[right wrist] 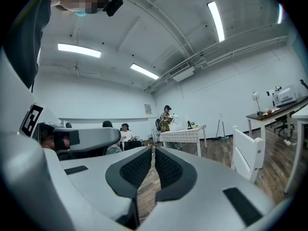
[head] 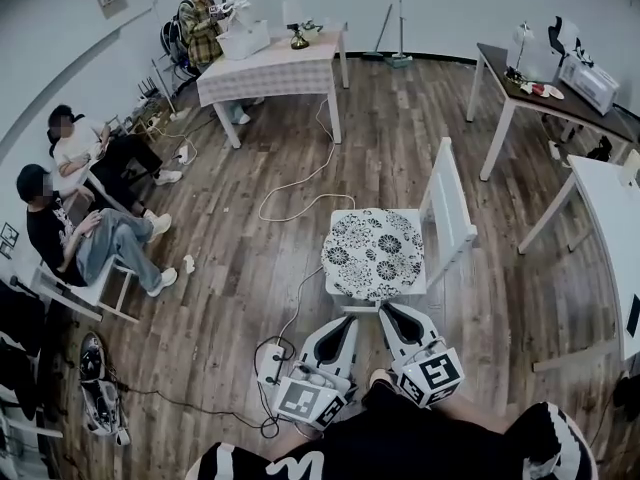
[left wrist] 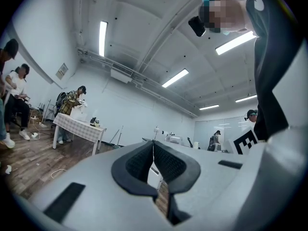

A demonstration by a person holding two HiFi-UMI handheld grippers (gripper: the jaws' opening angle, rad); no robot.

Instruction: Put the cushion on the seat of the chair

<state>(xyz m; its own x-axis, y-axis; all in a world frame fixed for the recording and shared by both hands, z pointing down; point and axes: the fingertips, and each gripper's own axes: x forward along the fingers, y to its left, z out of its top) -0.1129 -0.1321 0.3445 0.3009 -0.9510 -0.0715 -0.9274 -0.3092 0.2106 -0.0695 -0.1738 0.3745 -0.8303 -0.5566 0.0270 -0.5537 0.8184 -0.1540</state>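
Plank floor (head: 400,118). Runs under the chair on all sides.

Checked-cloth desk (head: 270,68). Stands well beyond the chair, toward the far wall, with a person standing (head: 200,23) at its far end.

Dark-topped desk (head: 560,93). Stands well apart from the chair, on the backrest side.

White chair (head: 447,203). Stands upright at mid-floor, with the slatted backrest at the right of the seat in the head view.

Two seated people (head: 70,238). Sit far from the chair, by the wall opposite the backrest.

Floral cushion (head: 373,251). Lies flat on the chair seat and covers most of it. Leaves a strip of white seat bare along the near edge and the backrest side.

Left tongs (head: 345,323). Held level just short of the near edge of the chair seat, clear of the cushion. Pressed together at the tips, nothing between the pads. Carry a marker cube (head: 300,400) at the rear.

Right tongs (head: 390,310). Held level beside the left pair, close to the near edge of the seat. Pressed nearly together, pinching nothing.

White cable (head: 300,193). Loops across the floor beyond the chair, toward the checked-cloth desk.
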